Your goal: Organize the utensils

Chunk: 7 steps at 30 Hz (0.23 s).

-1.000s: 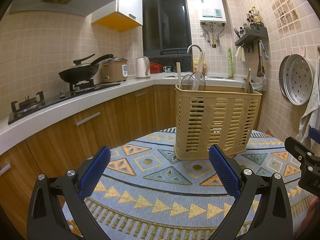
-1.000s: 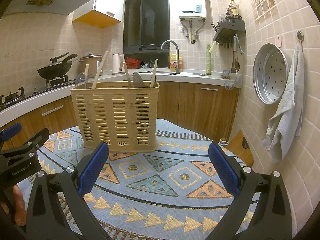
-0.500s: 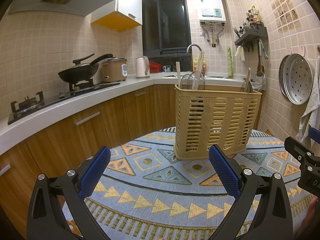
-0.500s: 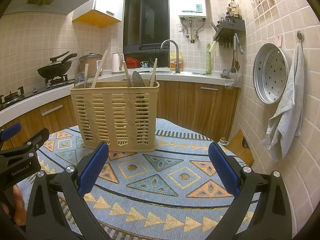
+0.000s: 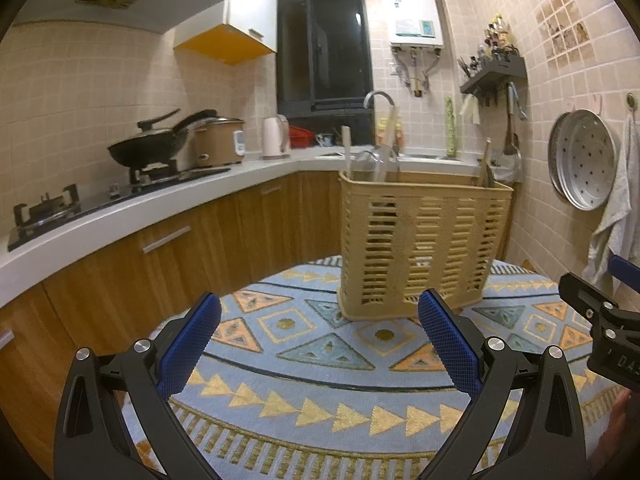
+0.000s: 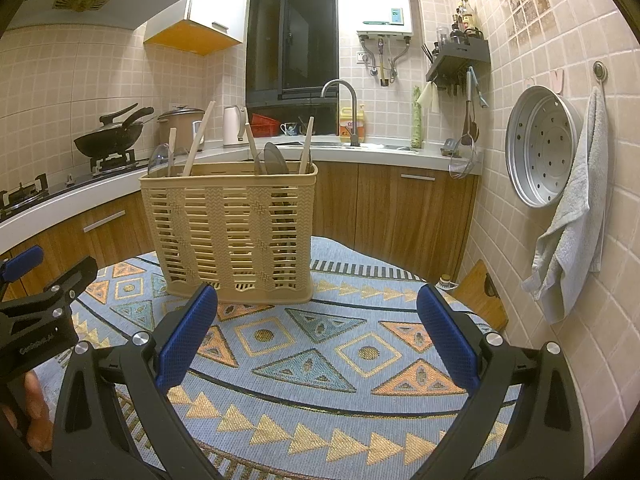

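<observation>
A beige slatted utensil basket [image 5: 420, 244] stands upright on a round table covered with a blue patterned cloth [image 5: 320, 364]. It also shows in the right wrist view [image 6: 232, 236]. Wooden chopsticks and spatulas [image 6: 198, 140] and a ladle [image 6: 276, 160] stick out of its top. My left gripper [image 5: 320, 336] is open and empty, short of the basket. My right gripper [image 6: 316, 332] is open and empty, in front of and right of the basket. Each gripper shows at the edge of the other's view.
A white counter [image 5: 120, 212] with a hob, wok [image 5: 148, 148], rice cooker and kettle runs along the left and back. A sink and tap [image 6: 344, 92] are behind. A steamer tray [image 6: 540, 148] and towel [image 6: 576, 216] hang on the right wall.
Both views shift only slightly; the basket sits a little further right in the left wrist view. Both grippers stay open and empty.
</observation>
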Motion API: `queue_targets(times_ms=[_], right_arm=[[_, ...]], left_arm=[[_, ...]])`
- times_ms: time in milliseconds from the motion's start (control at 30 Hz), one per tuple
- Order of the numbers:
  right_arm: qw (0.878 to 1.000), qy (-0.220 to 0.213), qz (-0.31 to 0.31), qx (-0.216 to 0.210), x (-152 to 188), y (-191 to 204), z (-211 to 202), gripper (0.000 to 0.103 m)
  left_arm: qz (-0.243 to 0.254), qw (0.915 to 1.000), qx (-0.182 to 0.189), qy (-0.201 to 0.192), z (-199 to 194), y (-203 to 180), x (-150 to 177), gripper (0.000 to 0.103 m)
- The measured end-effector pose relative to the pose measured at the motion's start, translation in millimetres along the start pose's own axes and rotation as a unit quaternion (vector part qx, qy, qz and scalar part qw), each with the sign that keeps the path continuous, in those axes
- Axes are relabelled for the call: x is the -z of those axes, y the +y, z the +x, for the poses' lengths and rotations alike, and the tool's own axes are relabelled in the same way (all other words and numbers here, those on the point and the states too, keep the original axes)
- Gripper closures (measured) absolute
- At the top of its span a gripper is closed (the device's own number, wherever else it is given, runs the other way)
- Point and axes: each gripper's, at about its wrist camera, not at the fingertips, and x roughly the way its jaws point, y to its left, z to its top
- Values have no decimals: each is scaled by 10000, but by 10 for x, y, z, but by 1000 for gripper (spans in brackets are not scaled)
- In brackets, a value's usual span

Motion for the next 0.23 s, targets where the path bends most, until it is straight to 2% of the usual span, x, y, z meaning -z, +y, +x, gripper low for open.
queue_targets(times_ms=[67, 233], right_arm=[[10000, -12, -10, 10, 5, 1, -1, 8], [10000, -16, -8, 10, 12, -3, 1, 8]], left_arm=[[-10, 9999, 50, 119, 24, -4, 5, 7], [-72, 9999, 93, 41, 2, 32, 3, 7]])
